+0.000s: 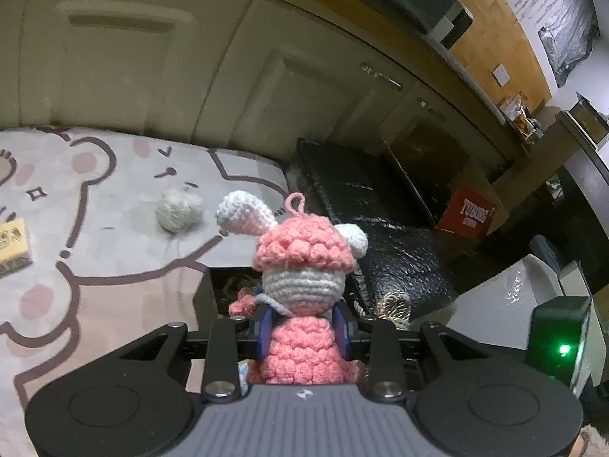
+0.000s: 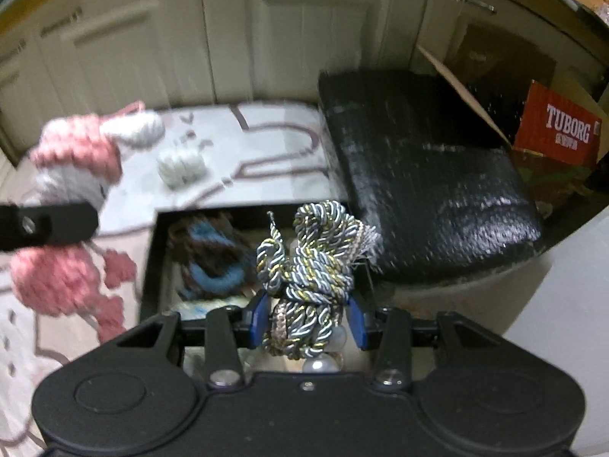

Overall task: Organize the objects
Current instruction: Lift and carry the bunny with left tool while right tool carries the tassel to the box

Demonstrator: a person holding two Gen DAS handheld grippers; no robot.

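Note:
My left gripper (image 1: 303,329) is shut on a pink and white crocheted bunny (image 1: 300,266), gripped at its body with the head upright above the blue pads. The same bunny (image 2: 72,190) shows blurred at the left of the right wrist view, with a black finger across it. My right gripper (image 2: 309,318) is shut on a bundle of twisted silver-gold cord with pearls (image 2: 310,266). Both hang over an open black box (image 2: 152,259) that holds a blue and brown knitted item (image 2: 213,259). A grey yarn ball (image 1: 179,209) lies on the bear-print mat (image 1: 95,228).
A black padded case (image 2: 426,175) lies right of the box. A red Tuborg carton (image 2: 559,129) stands in an open cardboard box behind it. Cream cabinet doors (image 1: 114,68) line the back. A small yellow packet (image 1: 13,242) sits at the mat's left edge.

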